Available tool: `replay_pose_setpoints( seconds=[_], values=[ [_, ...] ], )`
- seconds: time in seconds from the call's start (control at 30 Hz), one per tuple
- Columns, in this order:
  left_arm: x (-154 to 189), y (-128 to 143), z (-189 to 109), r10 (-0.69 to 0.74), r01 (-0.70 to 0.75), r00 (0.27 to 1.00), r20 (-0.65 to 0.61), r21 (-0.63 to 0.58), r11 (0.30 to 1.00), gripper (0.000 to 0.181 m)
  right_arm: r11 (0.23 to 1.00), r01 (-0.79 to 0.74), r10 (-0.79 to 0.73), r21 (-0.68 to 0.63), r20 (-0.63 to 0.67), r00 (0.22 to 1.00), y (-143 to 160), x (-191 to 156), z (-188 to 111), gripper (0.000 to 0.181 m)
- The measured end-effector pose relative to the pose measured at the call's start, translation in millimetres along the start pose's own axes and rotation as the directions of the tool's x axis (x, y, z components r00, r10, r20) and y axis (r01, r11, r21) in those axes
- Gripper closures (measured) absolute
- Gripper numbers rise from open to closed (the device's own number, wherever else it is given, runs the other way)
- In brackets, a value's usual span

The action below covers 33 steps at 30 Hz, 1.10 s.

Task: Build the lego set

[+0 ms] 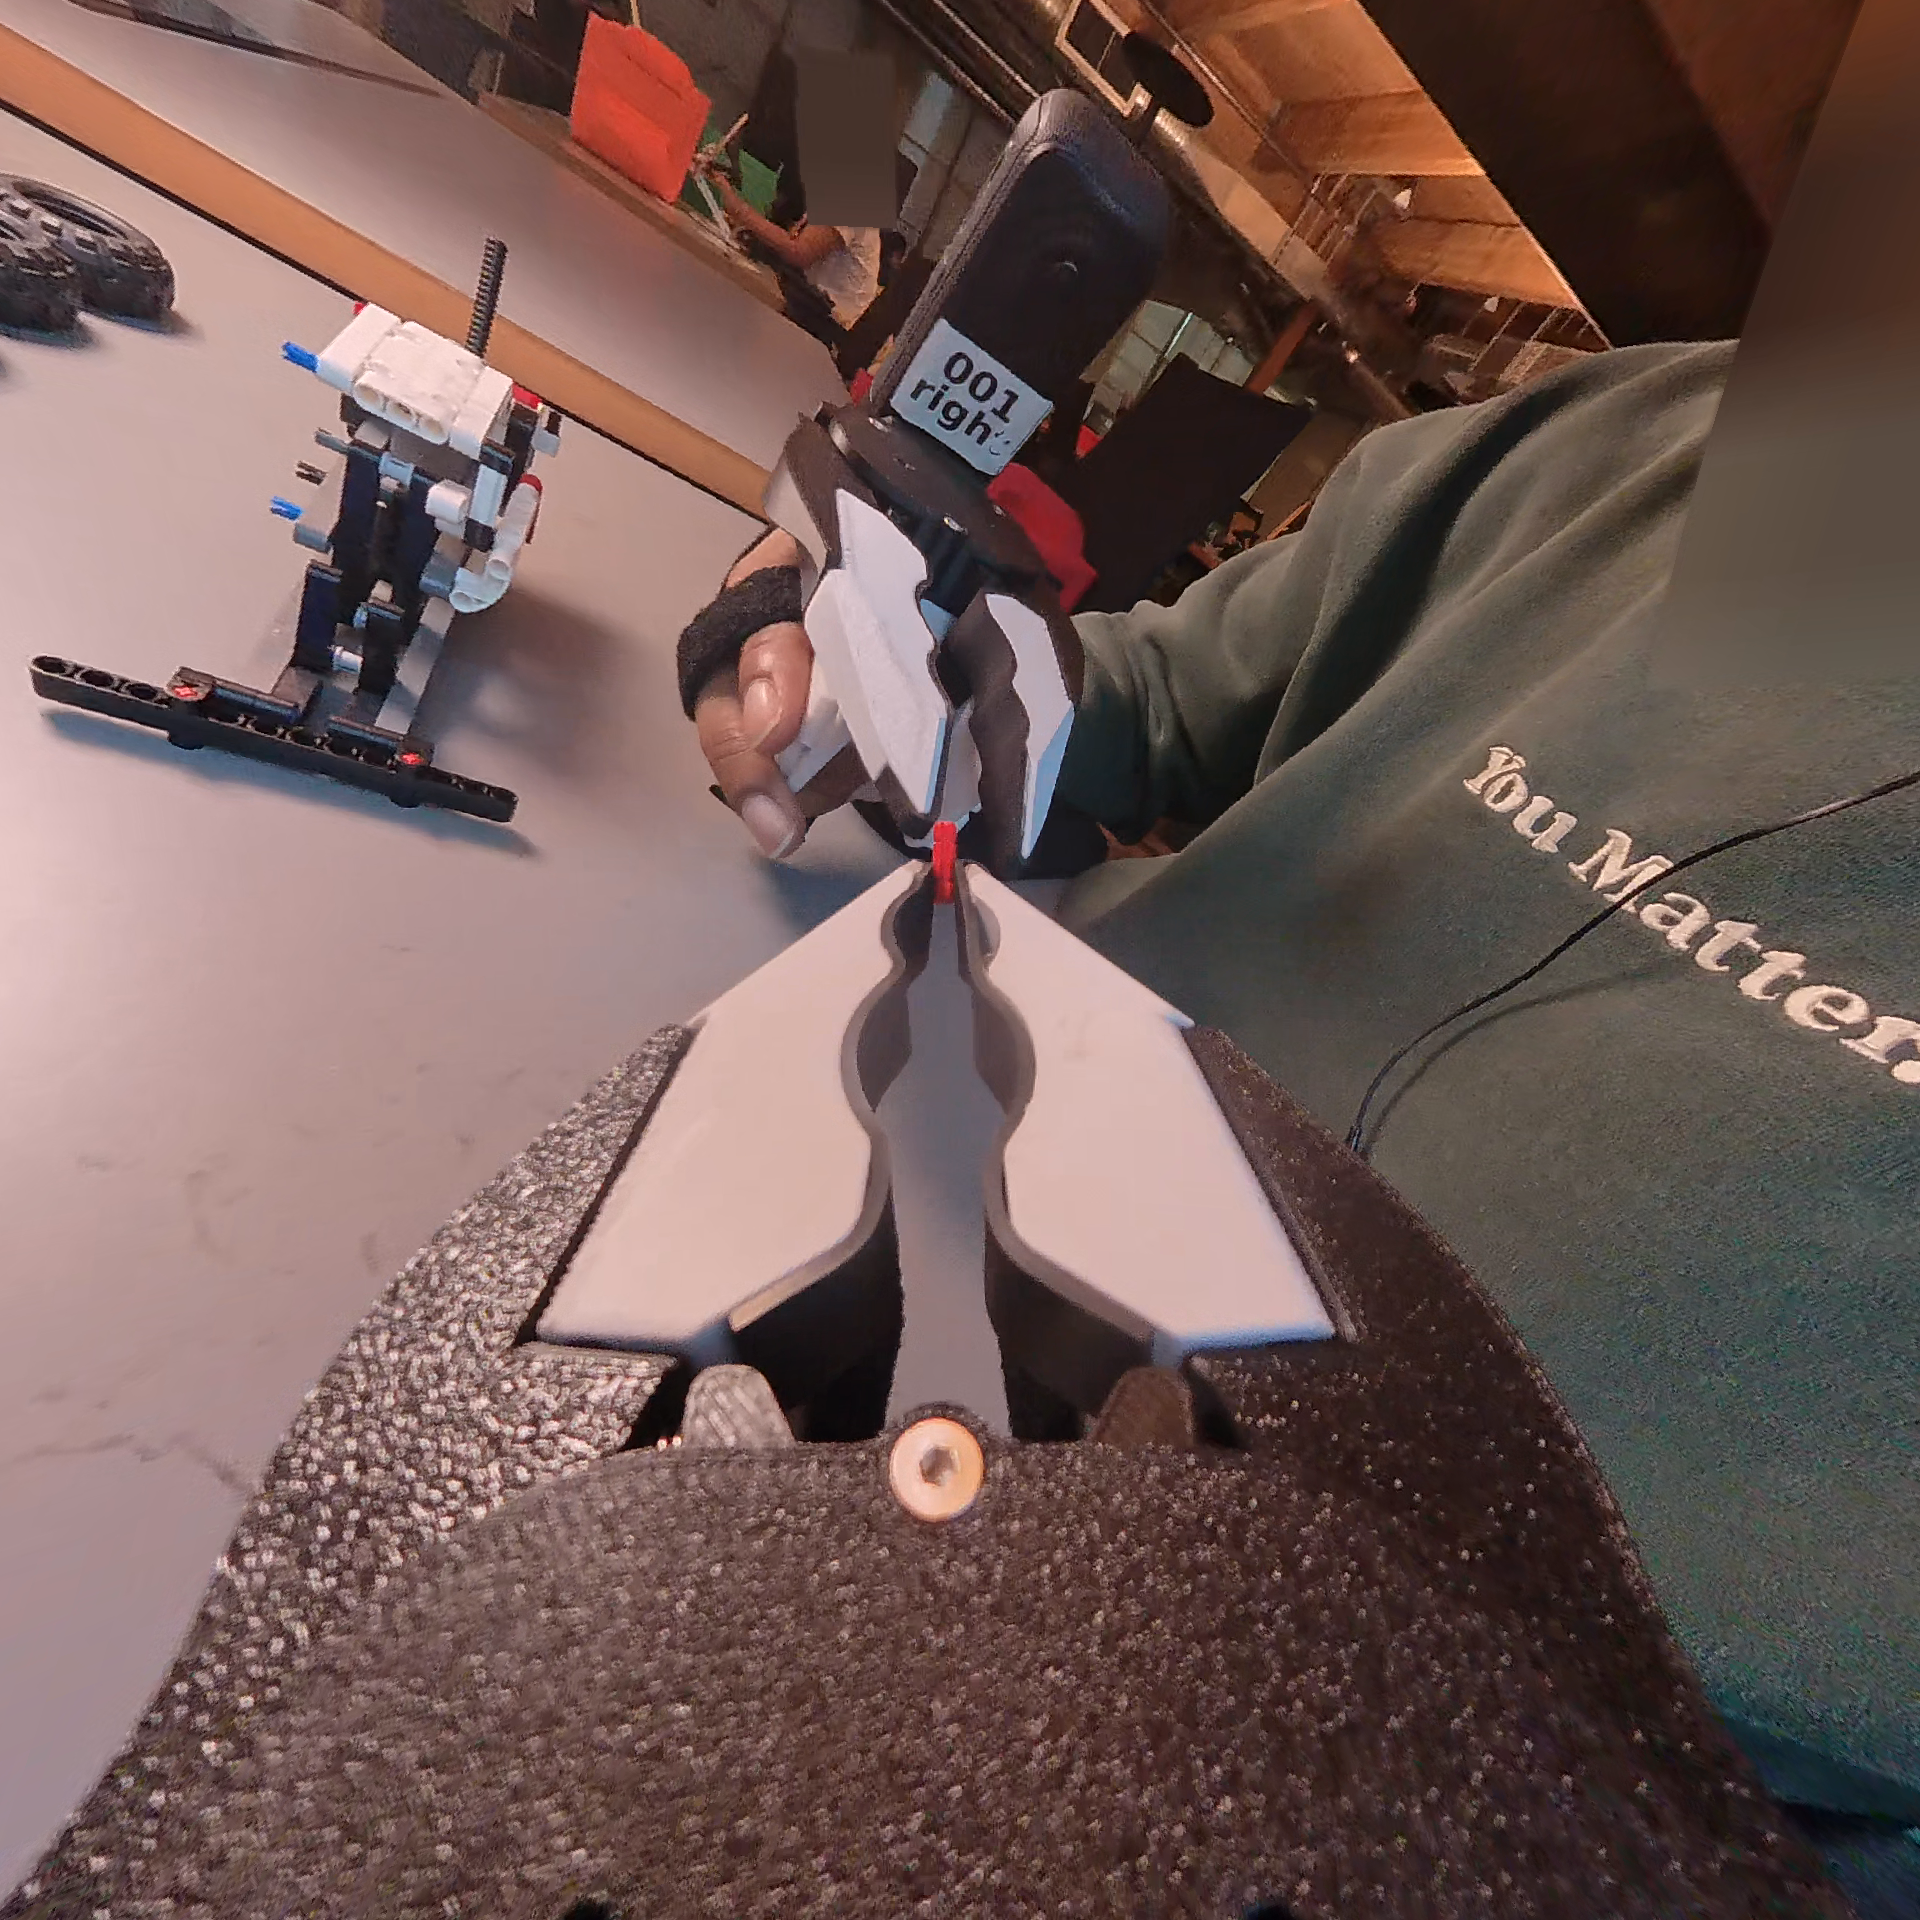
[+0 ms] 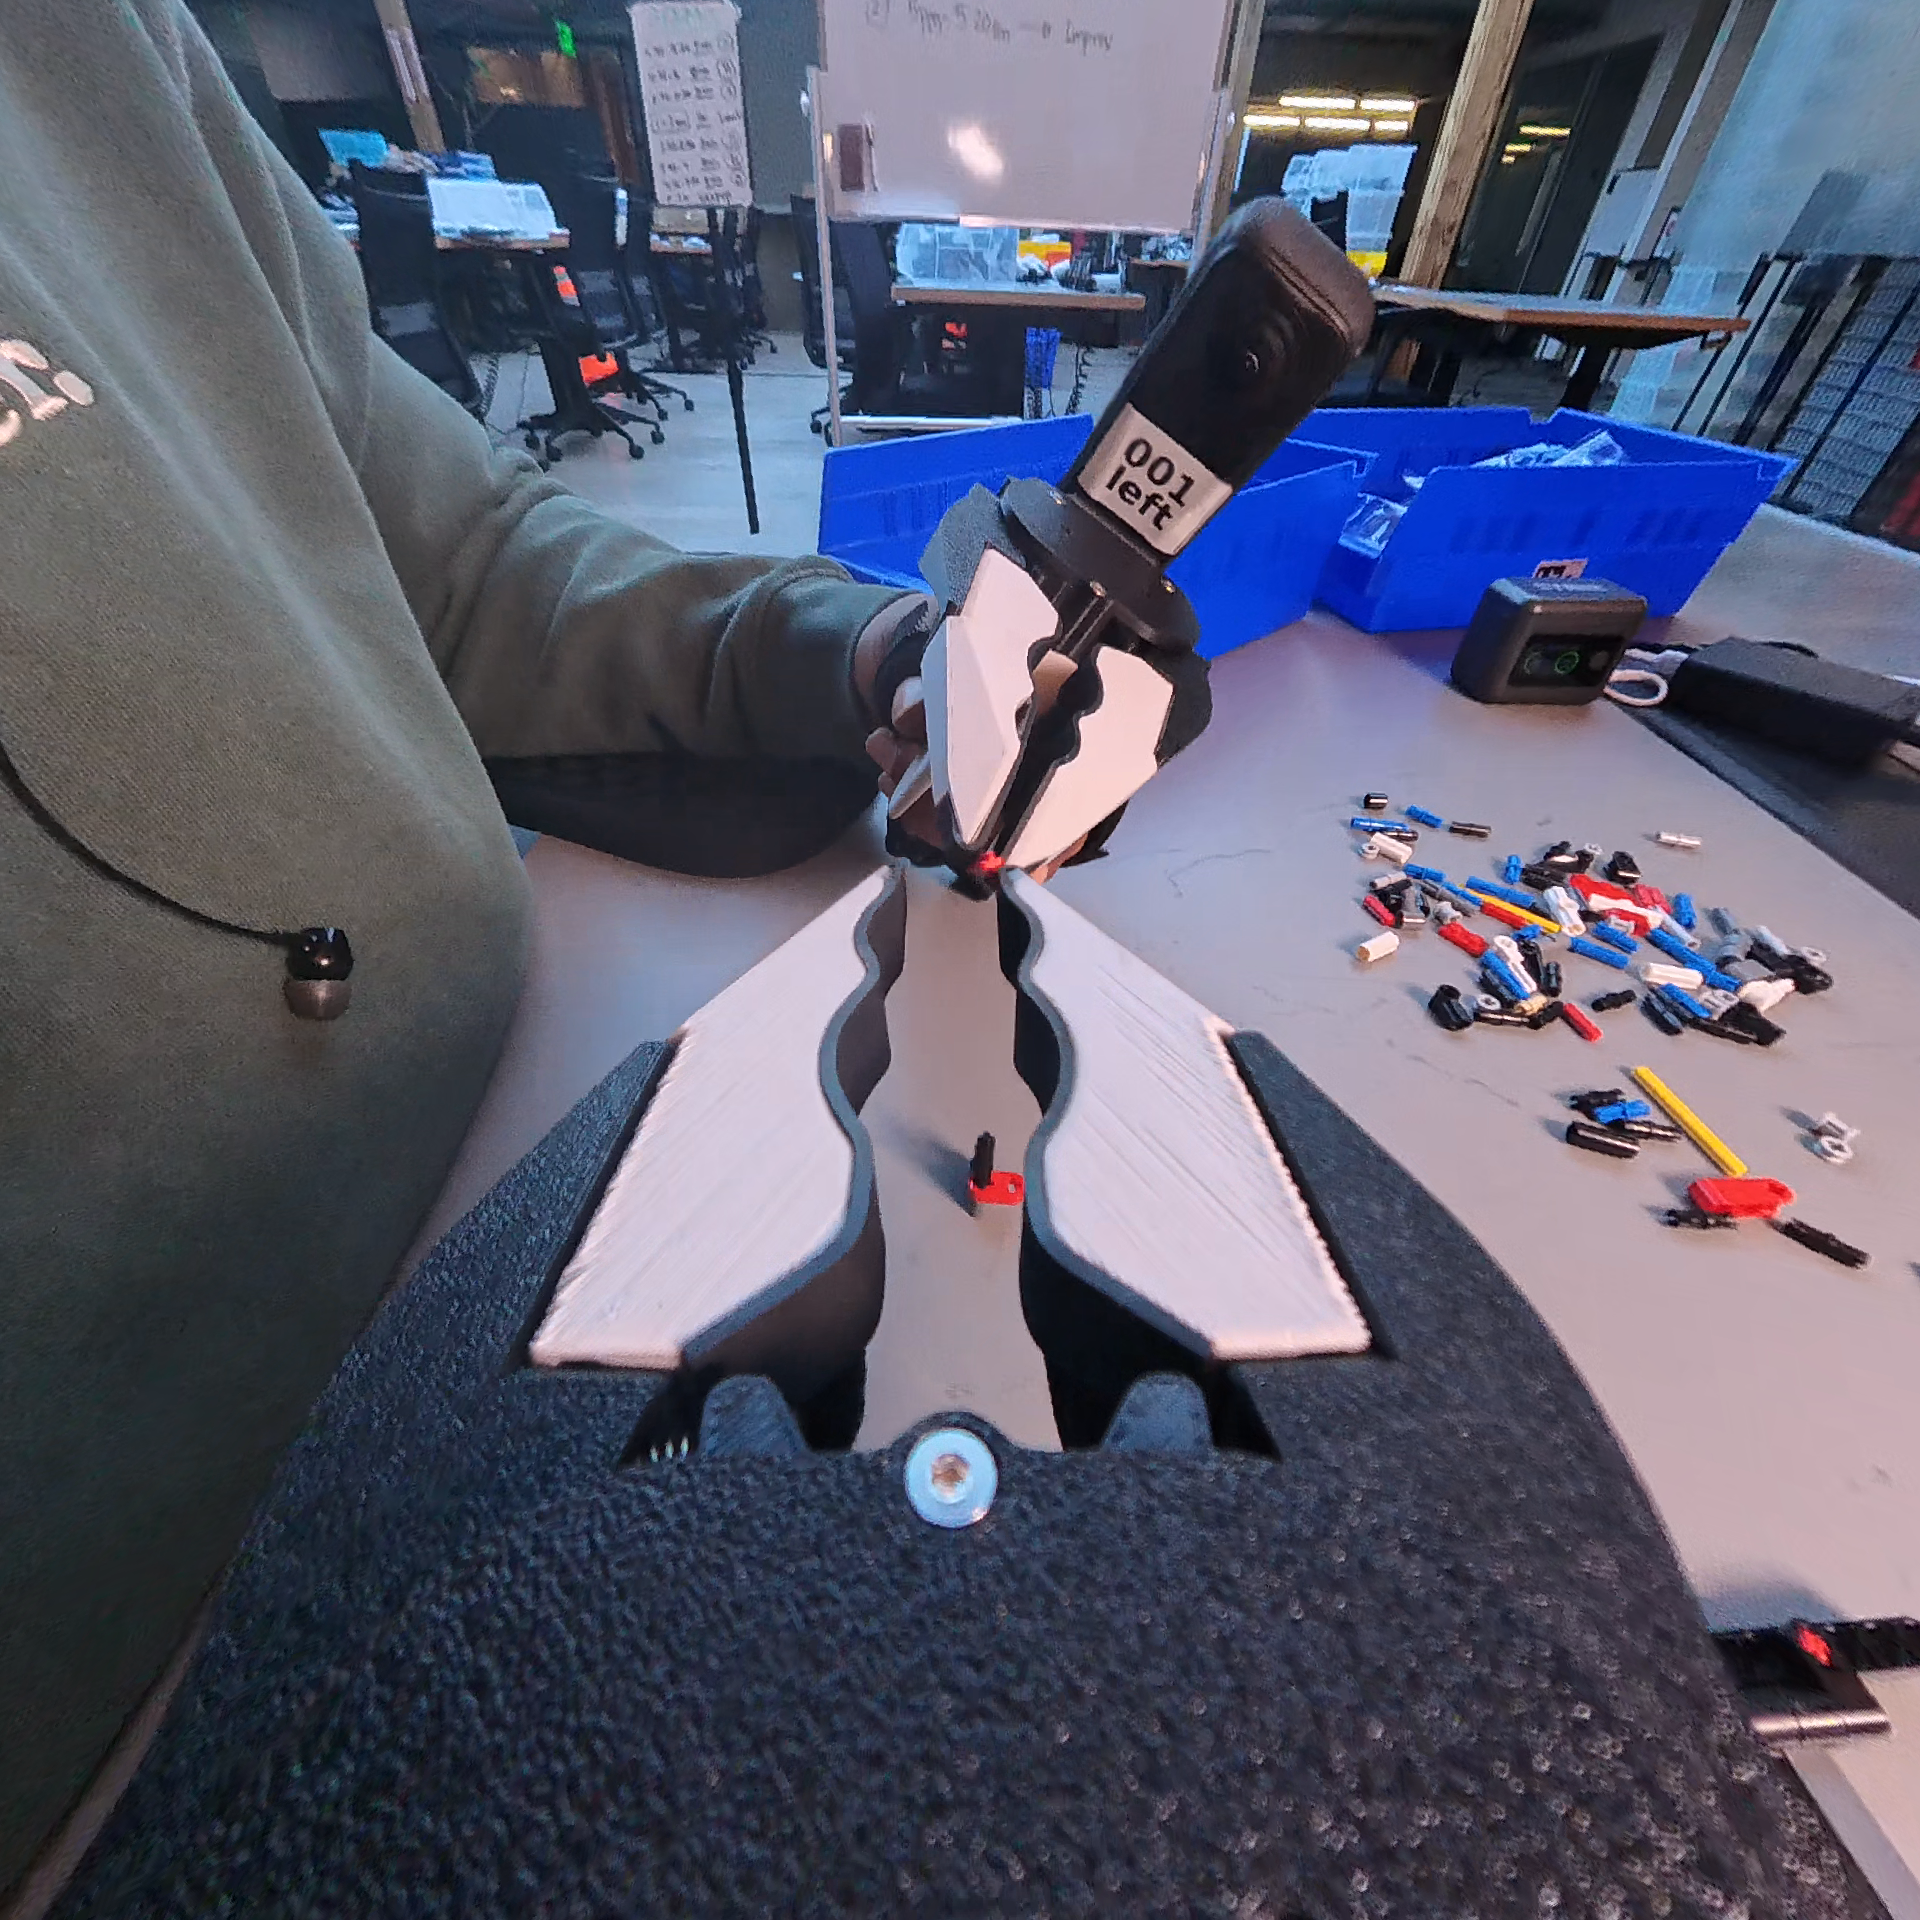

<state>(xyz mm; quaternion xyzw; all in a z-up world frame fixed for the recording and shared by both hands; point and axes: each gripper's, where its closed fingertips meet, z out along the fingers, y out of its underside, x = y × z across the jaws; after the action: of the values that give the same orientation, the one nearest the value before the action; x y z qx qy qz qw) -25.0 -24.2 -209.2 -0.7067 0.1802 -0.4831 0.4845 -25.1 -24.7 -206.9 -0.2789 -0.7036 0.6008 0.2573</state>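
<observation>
My left gripper [image 1: 941, 875] is shut on a small red lego piece [image 1: 943, 854] and holds it above the grey table [image 1: 312, 1091]. It shows in the right wrist view [image 2: 985, 854] with the red piece [image 2: 987, 861] at its tips. My right gripper [image 2: 951, 878] is open, tip to tip with the left one, its fingertips either side of the red piece; something small and dark sits by that piece. It shows in the left wrist view [image 1: 977, 821]. A second red piece with a black pin [image 2: 992, 1179] lies on the table below my right fingers. The part-built white and black model [image 1: 416, 499] stands at the left.
A pile of loose lego pins and connectors [image 2: 1590, 935] lies at the right, with a yellow axle [image 2: 1688, 1122] and a red beam [image 2: 1740, 1195] nearer. Blue bins [image 2: 1507, 520] and a black device [image 2: 1548, 639] stand behind. Black tyres [image 1: 73, 260] lie far left. A person's green sleeves flank both grippers. Only a small space, under 4 cm, lies between the two pairs of fingers.
</observation>
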Motion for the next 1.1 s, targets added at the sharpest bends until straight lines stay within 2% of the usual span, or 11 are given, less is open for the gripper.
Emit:
replay_pose_setpoints(
  seconds=[0.17, 0.6, 0.73, 0.83, 1.1],
  values=[
    [8.0, -2.1, 4.9, -0.018, 0.019, 0.999, -0.048, 0.011, 1.0, 0.178, 1.0, 0.002, -0.002, 0.02, 0.003, 1.0, -4.6, -2.3, -0.2, 0.171],
    [16.6, -0.7, 9.8, -0.089, 0.091, 0.988, -0.13, 0.003, 0.996, 0.178, 1.0, 0.015, -0.015, 0.004, 0.02, 1.0, -2.5, -7.0, 0.9, 0.171],
    [18.0, 0.0, 10.0, -0.116, 0.117, 0.981, -0.153, -0.002, 0.993, 0.178, 1.0, 0.007, -0.008, 0.017, 0.032, 0.999, -4.7, -9.7, 1.6, 0.165],
    [21.1, 0.0, 10.1, -0.122, 0.123, 0.977, -0.175, -0.003, 0.992, 0.178, 0.999, 0.032, -0.033, 0.013, 0.027, 0.999, -4.1, -10.9, 1.9, 0.171],
    [16.7, -1.9, 8.8, -0.137, 0.141, 0.978, -0.156, 0.01, 0.99, 0.178, 1.0, 0.025, -0.025, 0.017, 0.005, 1.0, -3.3, -5.8, 0.6, 0.173]
  ],
)
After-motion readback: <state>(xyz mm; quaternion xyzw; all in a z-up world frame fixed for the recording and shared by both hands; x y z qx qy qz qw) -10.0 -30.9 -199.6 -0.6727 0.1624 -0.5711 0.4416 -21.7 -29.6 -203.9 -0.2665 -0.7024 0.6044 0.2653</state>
